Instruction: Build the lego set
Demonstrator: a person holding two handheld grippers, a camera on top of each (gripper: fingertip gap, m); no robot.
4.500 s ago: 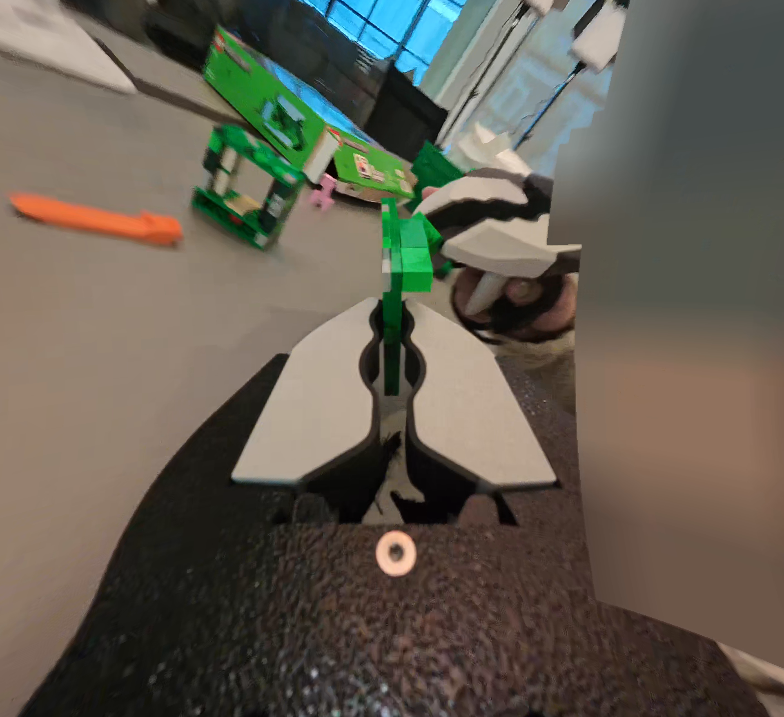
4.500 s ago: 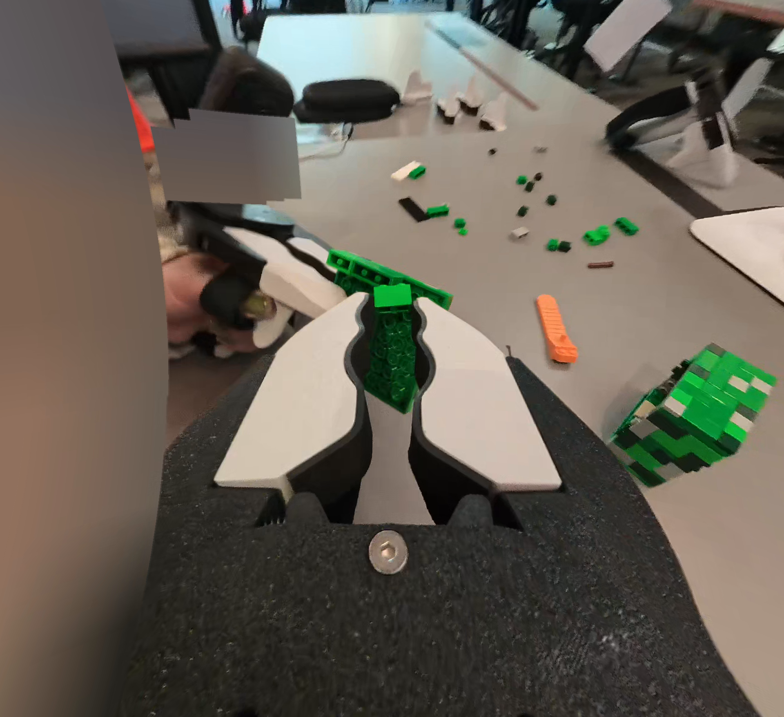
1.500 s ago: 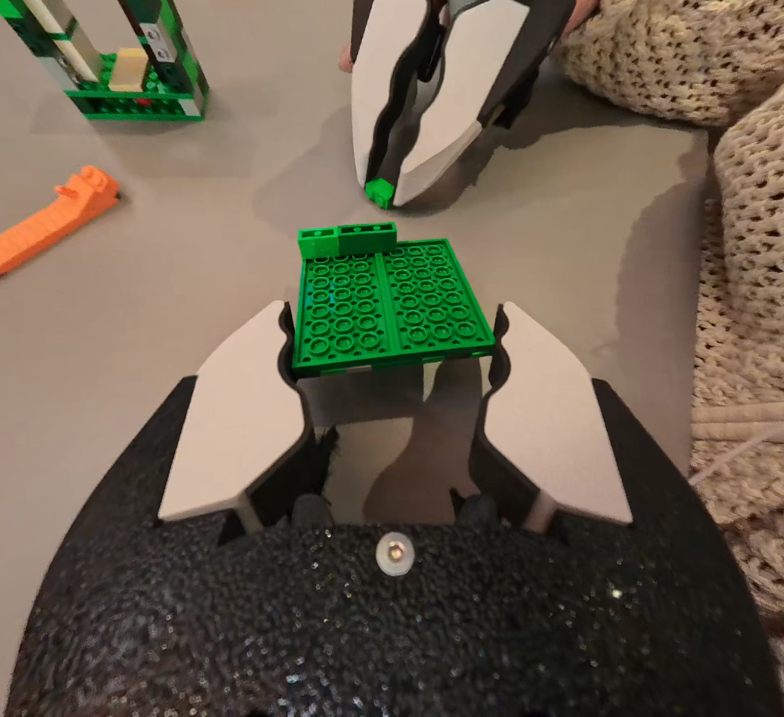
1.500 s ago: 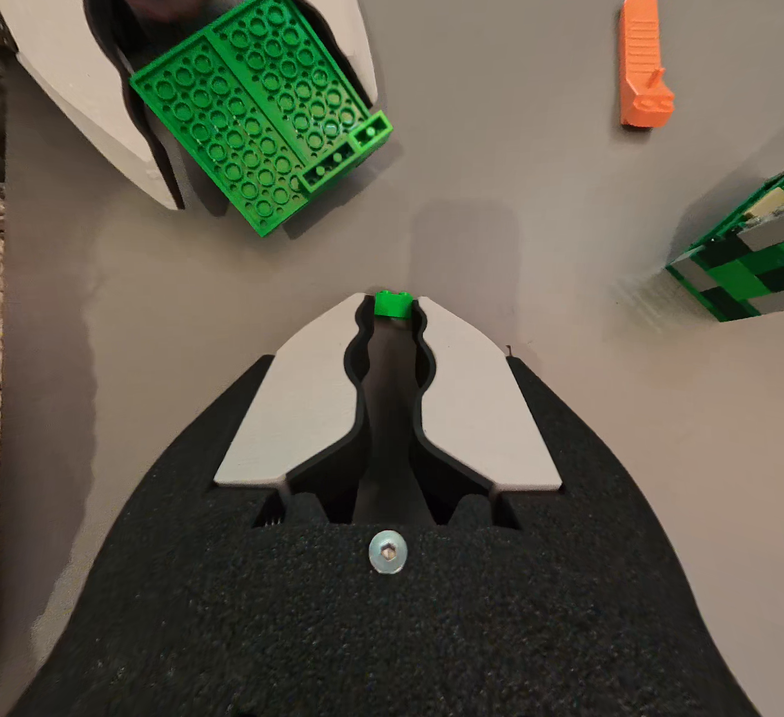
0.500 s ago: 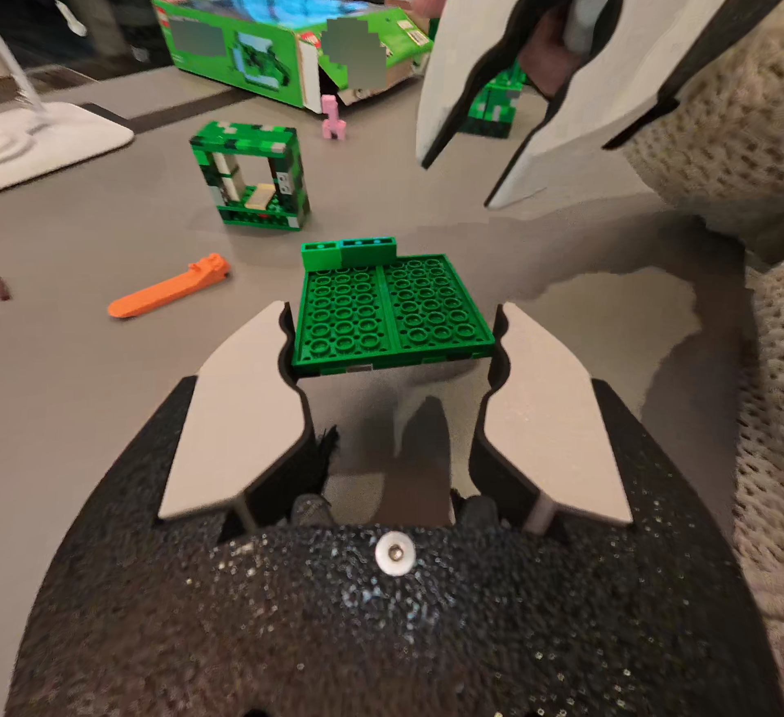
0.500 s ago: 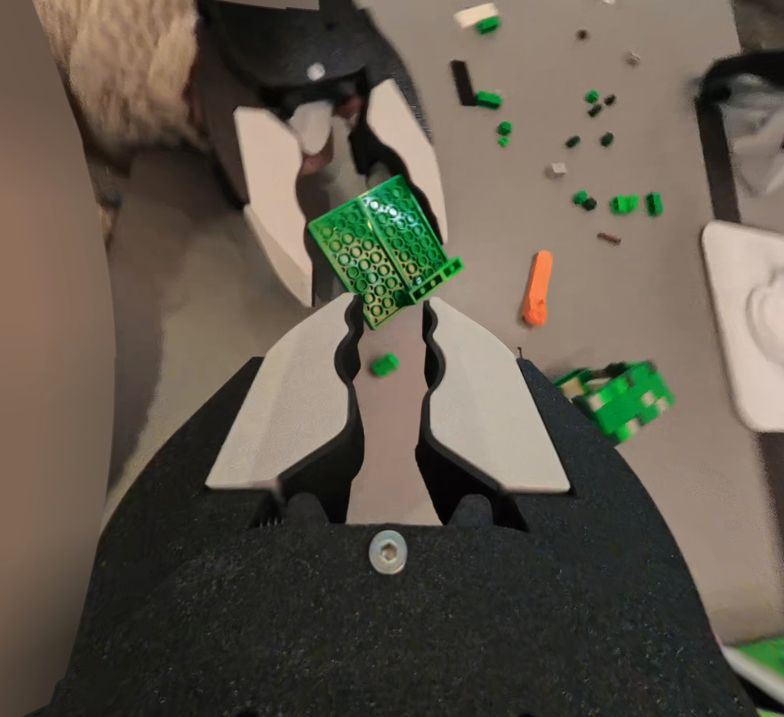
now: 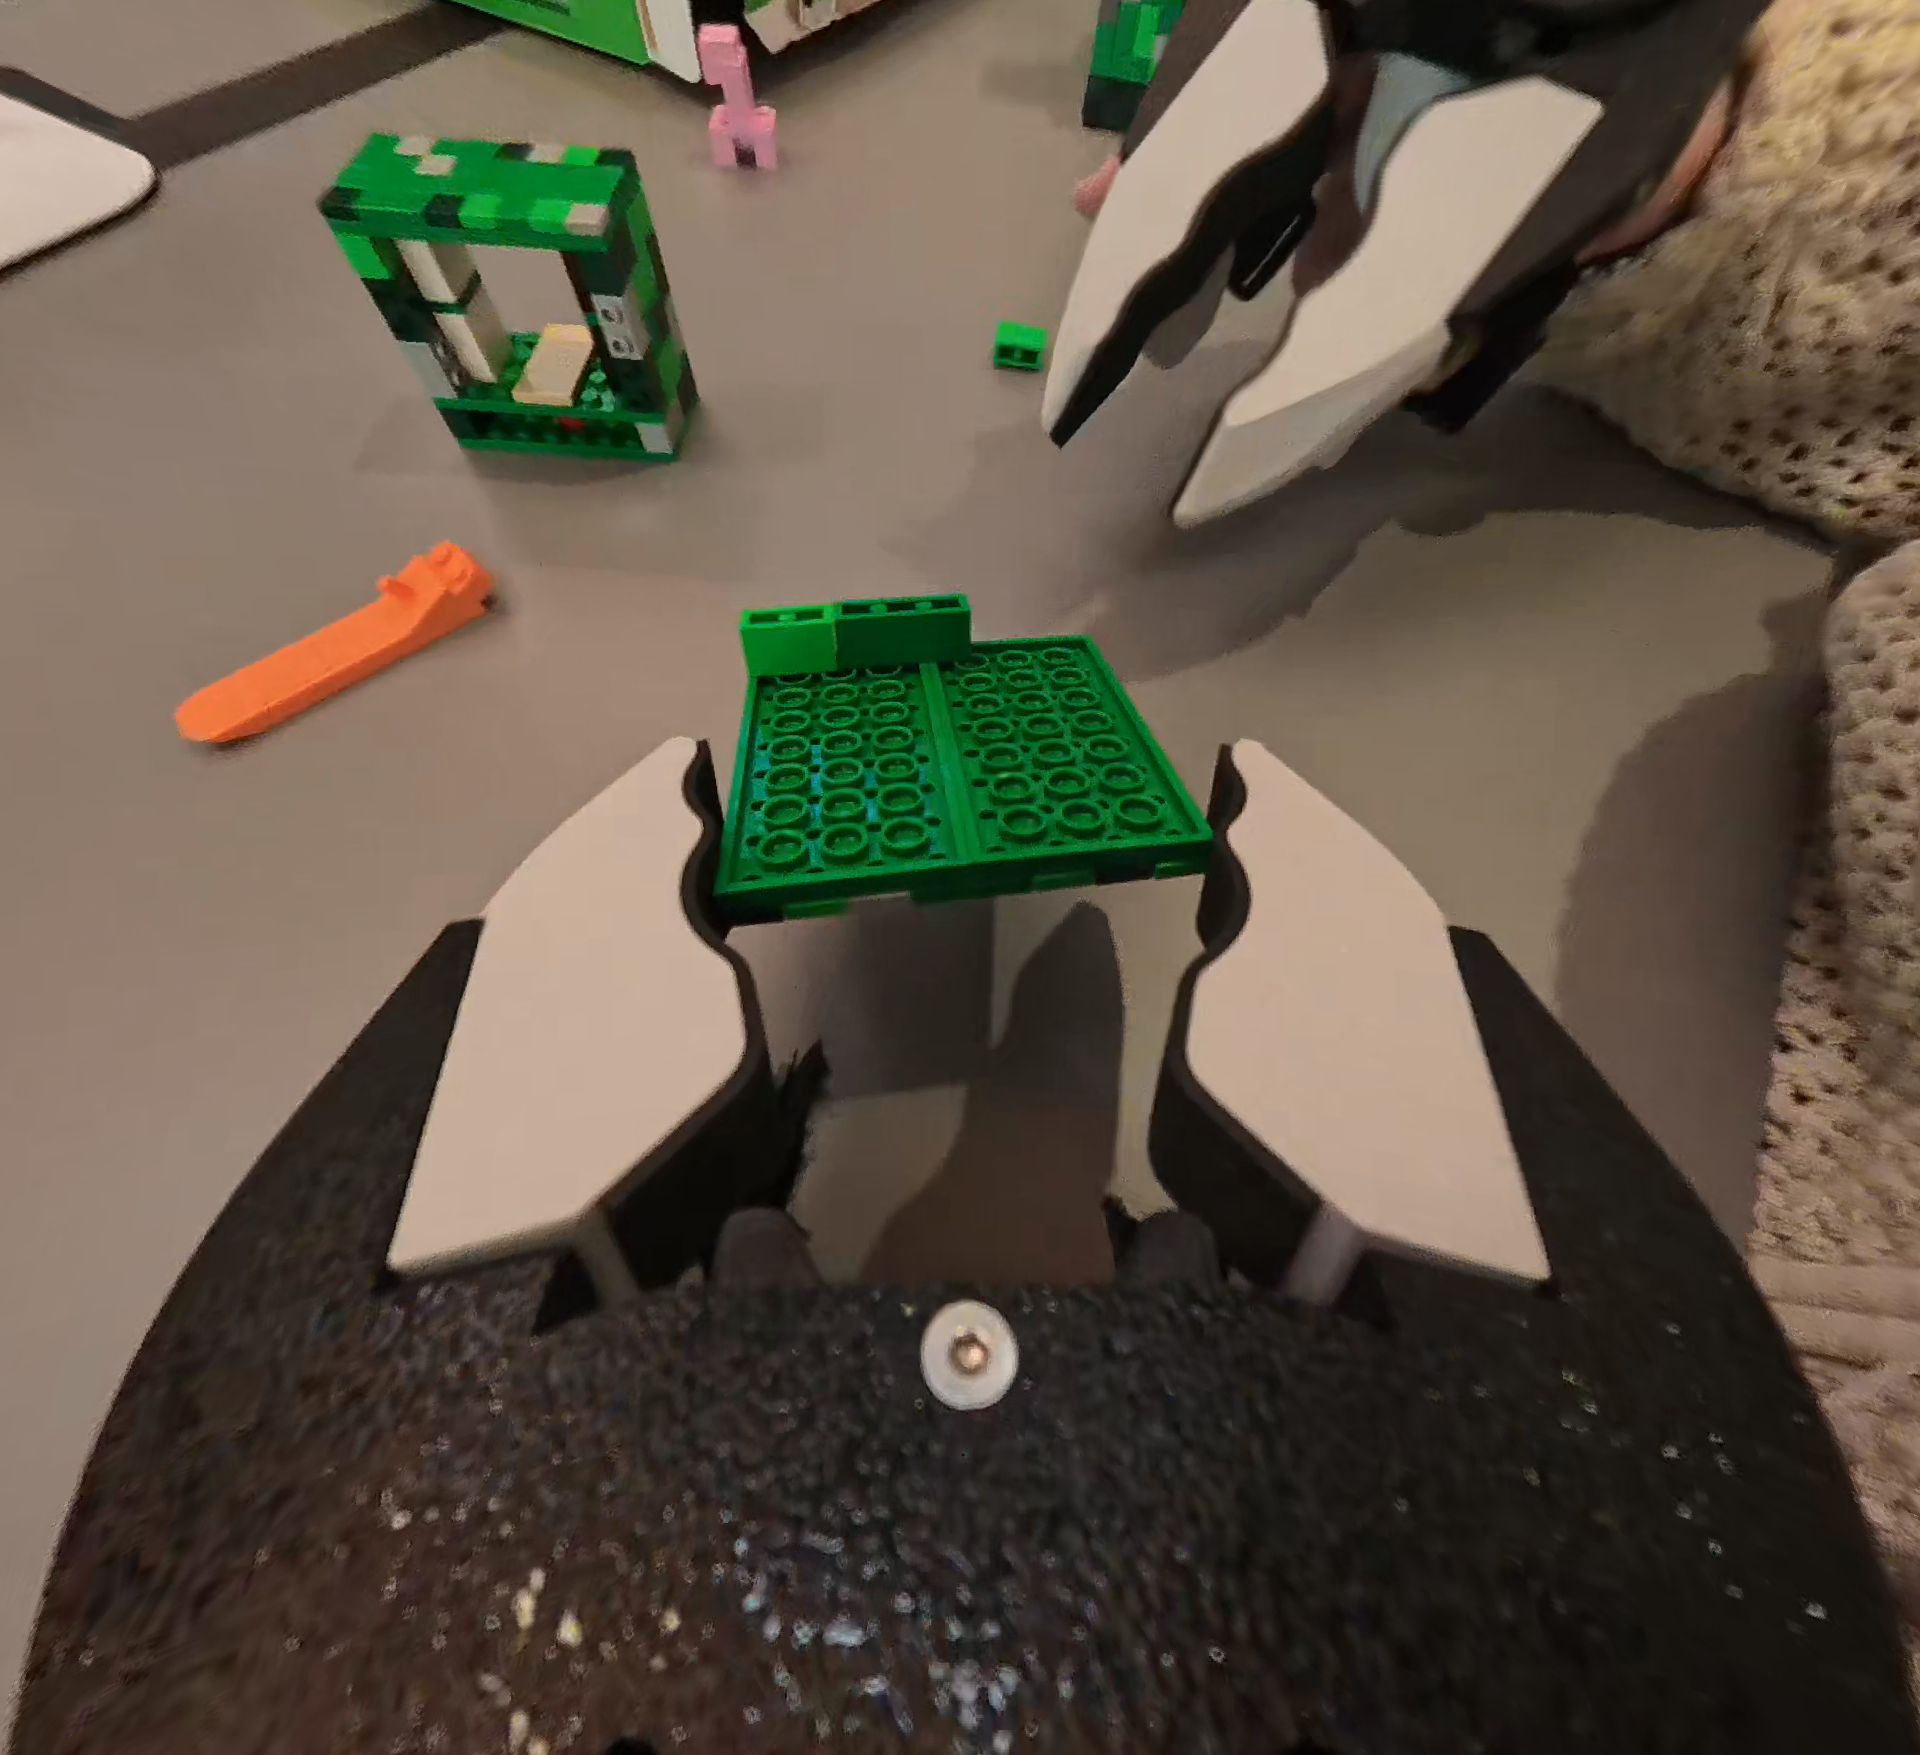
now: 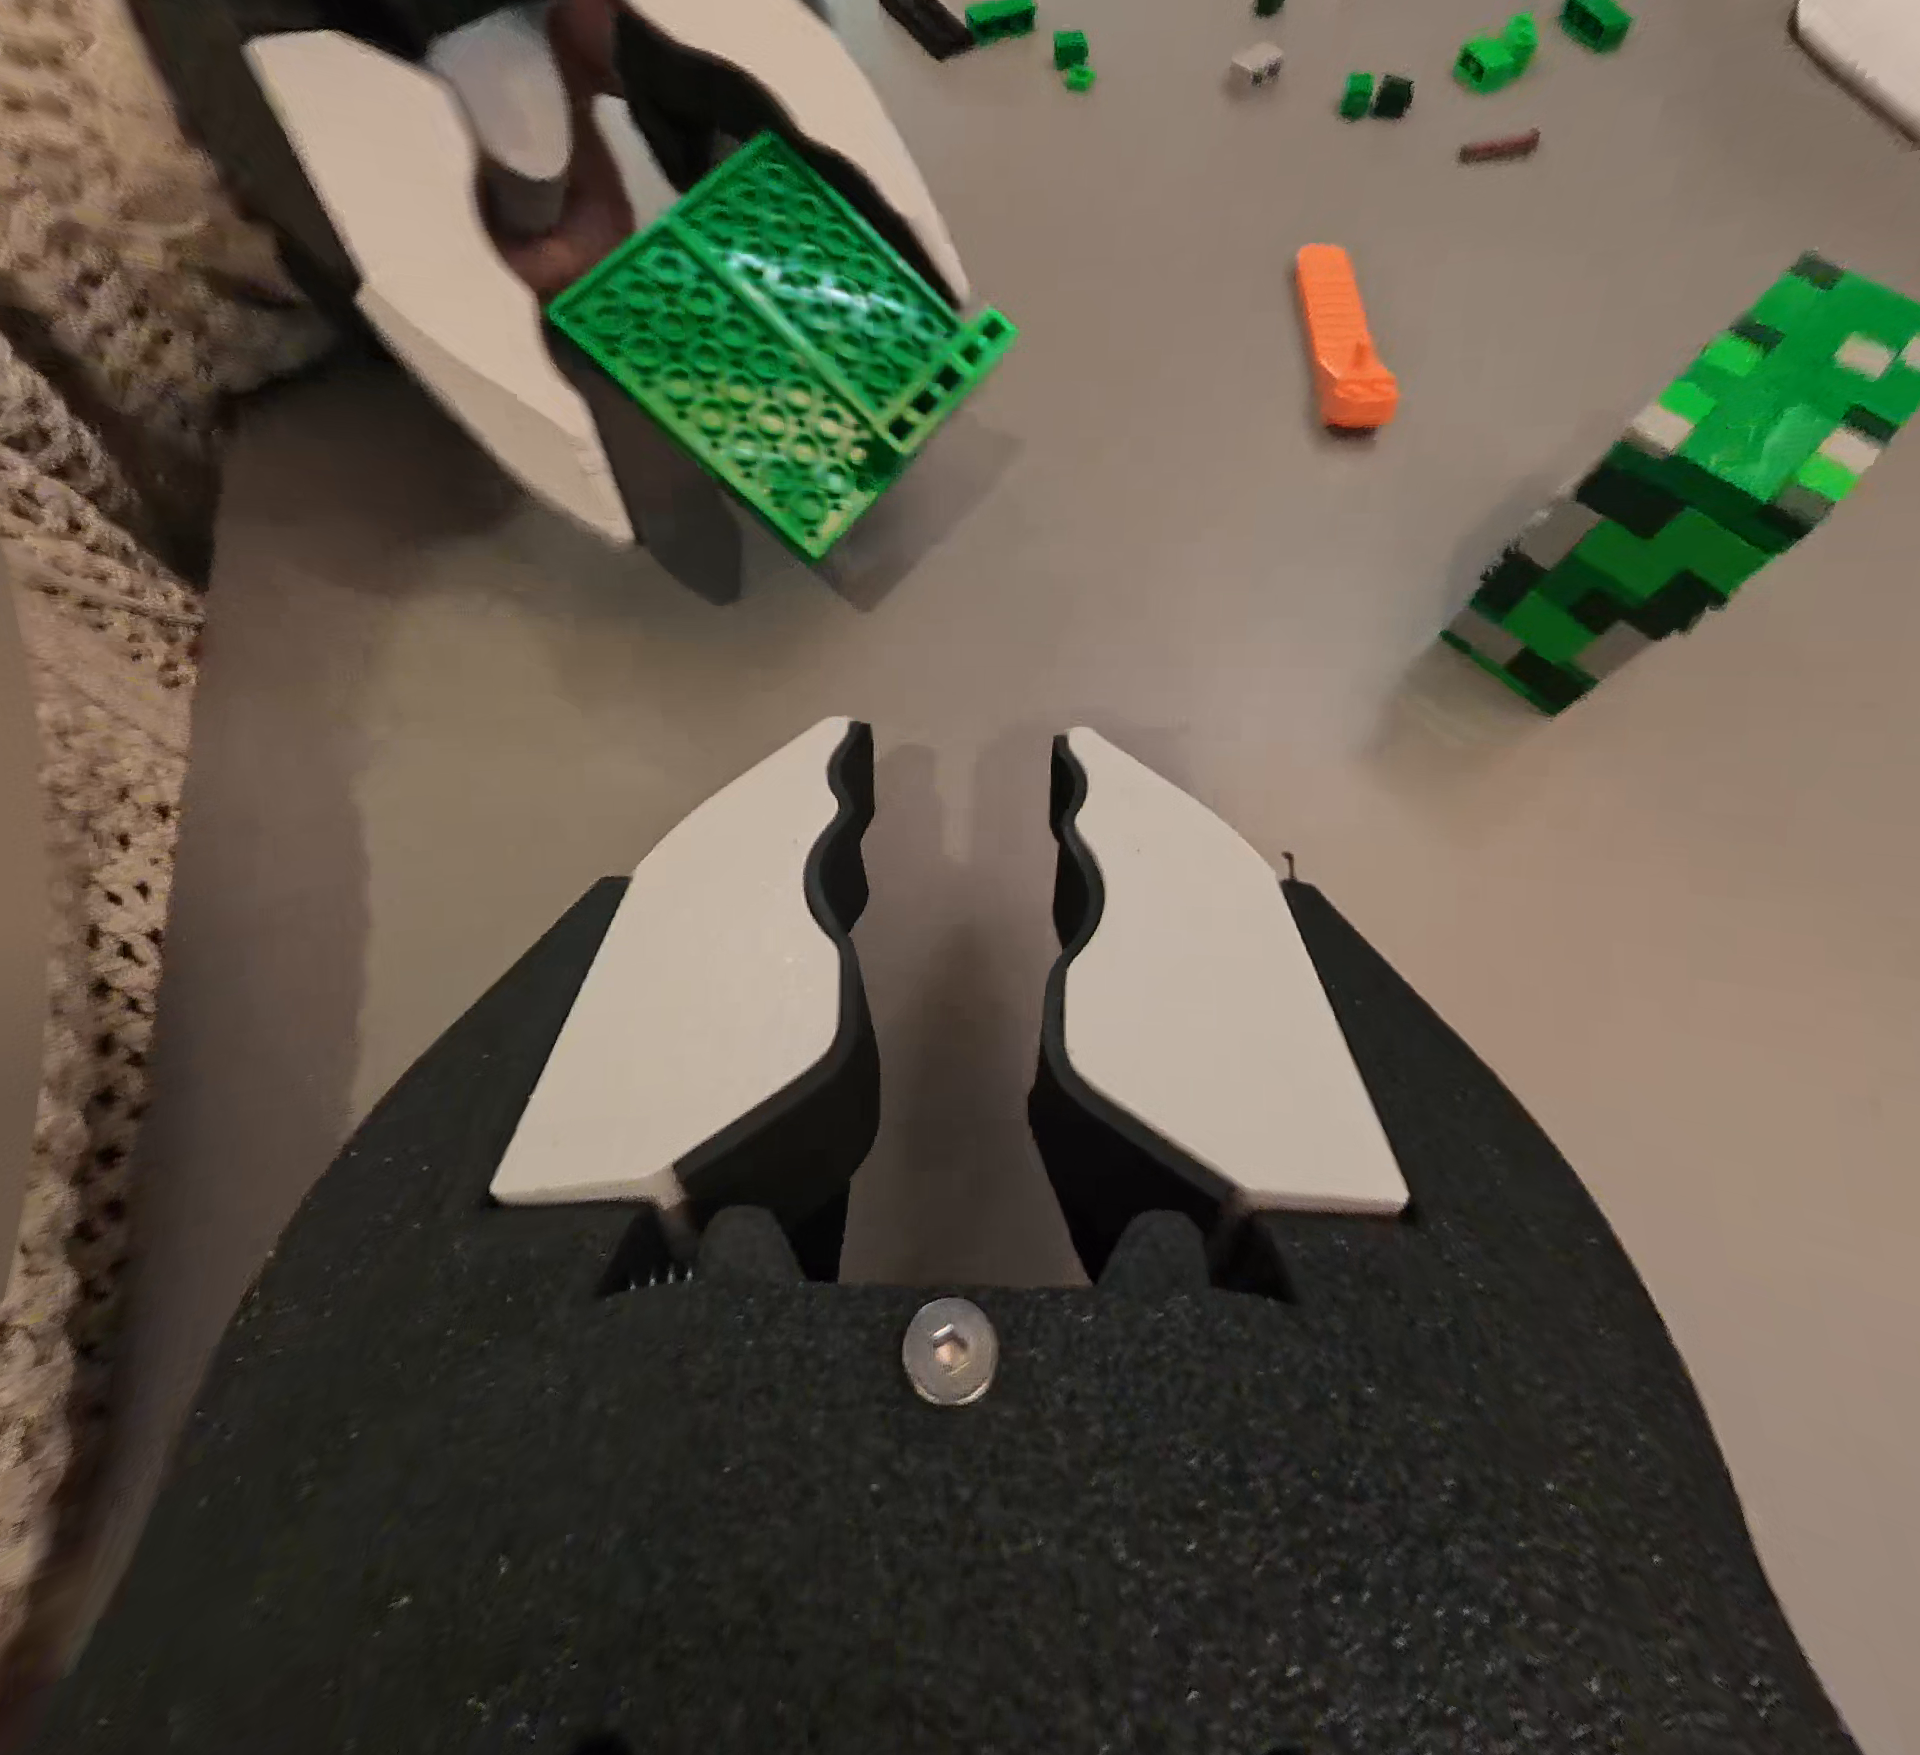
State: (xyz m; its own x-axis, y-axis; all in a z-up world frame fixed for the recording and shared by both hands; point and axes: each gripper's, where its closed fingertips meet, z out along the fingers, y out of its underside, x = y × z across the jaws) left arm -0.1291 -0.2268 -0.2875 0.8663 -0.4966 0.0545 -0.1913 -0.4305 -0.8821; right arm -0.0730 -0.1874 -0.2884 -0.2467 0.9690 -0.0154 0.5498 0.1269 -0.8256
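Green studded plate [image 7: 961, 770], two bricks along its far edge, clamped between the fingers of the left tool [image 7: 961, 760], raised off the grey worktop [image 7: 208, 874]. Right tool [image 8: 961, 749]: fingers apart, empty. Small green brick [image 7: 1018, 346] loose on worktop beyond. Orange separator [image 7: 332, 651] to the left.

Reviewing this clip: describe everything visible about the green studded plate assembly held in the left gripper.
The green plate assembly looks like glossy plastic: two studded plates side by side with a seam down the middle. Along its far edge, on the left half only, sits a short row of bricks, one lighter green, one darker. The left hand-held gripper clamps it by its two side edges at the near end, holding it roughly level above the grey table. Nothing else touches it; the right hand-held gripper is open and apart.
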